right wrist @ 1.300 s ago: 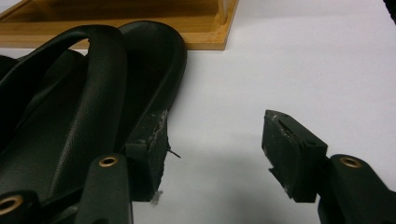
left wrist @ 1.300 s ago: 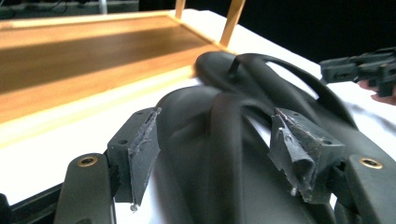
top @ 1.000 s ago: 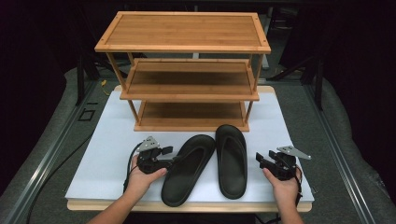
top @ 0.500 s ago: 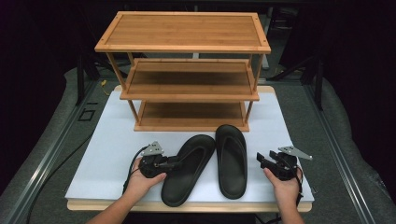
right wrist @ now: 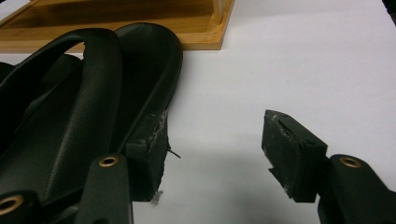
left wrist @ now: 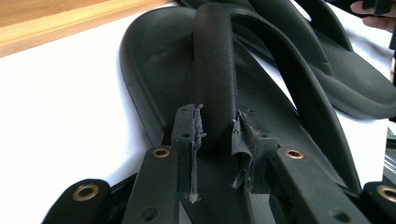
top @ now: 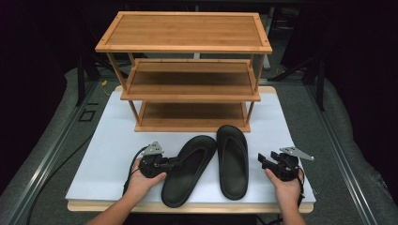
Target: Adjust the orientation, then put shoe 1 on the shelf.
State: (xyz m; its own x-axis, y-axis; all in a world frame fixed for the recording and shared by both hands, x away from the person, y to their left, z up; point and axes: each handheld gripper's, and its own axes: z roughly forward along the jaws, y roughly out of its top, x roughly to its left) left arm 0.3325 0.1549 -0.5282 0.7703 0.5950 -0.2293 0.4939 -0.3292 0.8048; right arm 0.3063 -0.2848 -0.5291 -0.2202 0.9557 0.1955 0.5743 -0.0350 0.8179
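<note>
1. Up front, a three-tier wooden shoe rack stands at the far side of a white tabletop.
2. Two black sandals lie just in front of the rack: the left sandal angled, the right sandal straighter.
3. Nearest the rack's left leg, the left gripper is clenched around the left sandal's strap.
4. Off the rack's right corner, the right gripper sits spread wide beside the right sandal, grasping nothing.

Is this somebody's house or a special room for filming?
Probably a filming or test setup, not a house. The wooden shoe rack and black sandals sit on a white board, dark curtains hang all around, and a person holds a gripper with a trailing cable.
</note>
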